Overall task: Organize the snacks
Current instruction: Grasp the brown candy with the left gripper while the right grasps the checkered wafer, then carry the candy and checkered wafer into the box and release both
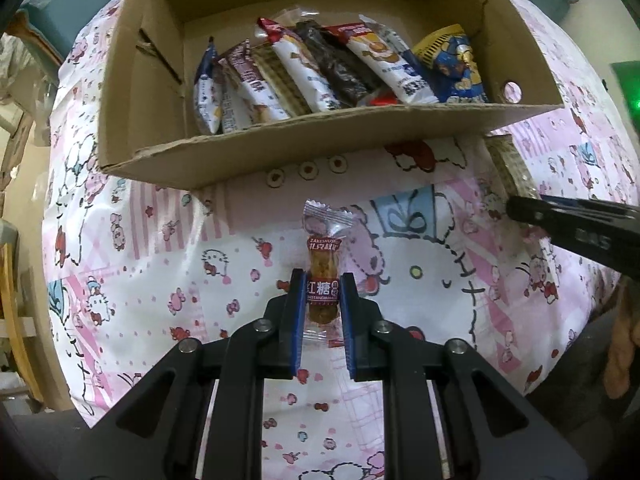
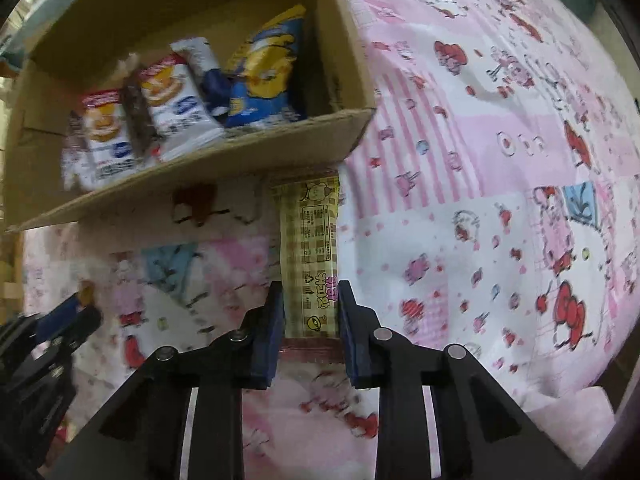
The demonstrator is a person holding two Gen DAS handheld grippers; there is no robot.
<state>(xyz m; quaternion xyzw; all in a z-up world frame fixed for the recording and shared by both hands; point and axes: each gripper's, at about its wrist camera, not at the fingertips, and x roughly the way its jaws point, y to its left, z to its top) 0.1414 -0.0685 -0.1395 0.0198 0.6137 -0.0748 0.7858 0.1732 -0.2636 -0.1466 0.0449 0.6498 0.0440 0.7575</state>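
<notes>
My left gripper (image 1: 322, 280) is shut on a small clear-wrapped brown sugar snack (image 1: 323, 264) with a red label, held above the patterned cloth, in front of the cardboard box (image 1: 304, 152). My right gripper (image 2: 310, 292) is shut on a yellow checked wafer pack (image 2: 309, 236), near the box's right front corner (image 2: 352, 128). That wafer pack also shows in the left wrist view (image 1: 510, 168), with the right gripper's finger (image 1: 560, 216) on it. The box holds several snack packs (image 1: 320, 76) standing in a row.
A pink and white cartoon-print cloth (image 2: 500, 200) covers the table. The left gripper shows blurred at the lower left of the right wrist view (image 2: 60, 328). Teal cushions (image 1: 68, 4) lie beyond the table's far edge.
</notes>
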